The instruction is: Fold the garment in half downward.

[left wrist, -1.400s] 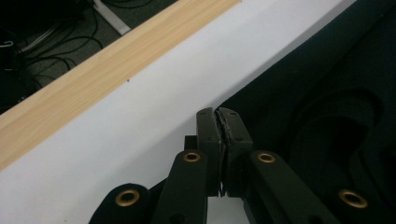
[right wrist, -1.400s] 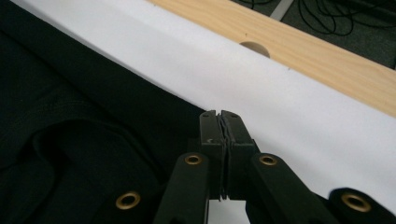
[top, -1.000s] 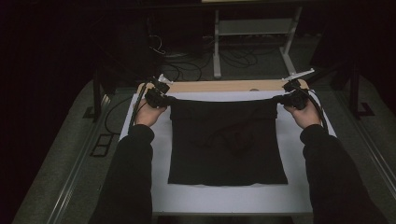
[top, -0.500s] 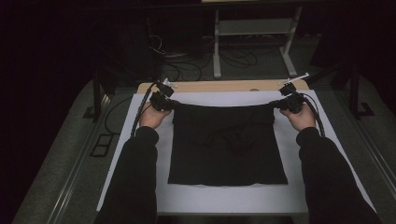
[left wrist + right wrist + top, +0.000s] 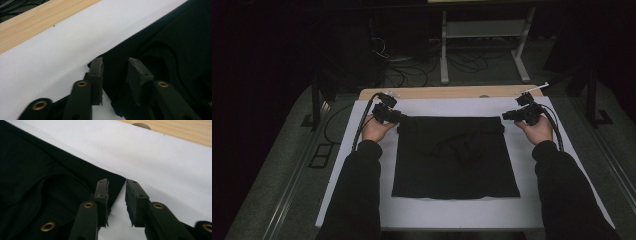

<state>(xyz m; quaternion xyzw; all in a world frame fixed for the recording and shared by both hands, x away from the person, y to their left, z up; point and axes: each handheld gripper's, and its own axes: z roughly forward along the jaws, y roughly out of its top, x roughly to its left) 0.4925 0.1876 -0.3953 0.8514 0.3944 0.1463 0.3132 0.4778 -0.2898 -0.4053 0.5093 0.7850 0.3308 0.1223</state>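
A black garment (image 5: 455,155) lies flat on a white sheet (image 5: 452,106) that covers the table, with a folded band along its far edge. My left gripper (image 5: 395,117) sits low at the garment's far left corner. Its jaws have just been opening. In the left gripper view they (image 5: 115,63) stand apart, and loose black cloth (image 5: 175,37) lies between and under them. My right gripper (image 5: 508,115) is at the far right corner, and its jaws have also just been opening. In the right gripper view they (image 5: 117,183) stand apart, with the cloth corner (image 5: 37,170) at the gap and not pinched.
A strip of bare wood table (image 5: 447,92) runs beyond the sheet. Cables (image 5: 412,70) and a metal stand (image 5: 484,45) sit on the dark floor behind the table. Black-sleeved forearms (image 5: 357,190) reach in from the near edge on both sides.
Both hands have sunk toward the sheet with the garment's far edge. Both pairs of jaws have come apart from the corners, and the edge now rests on the sheet.
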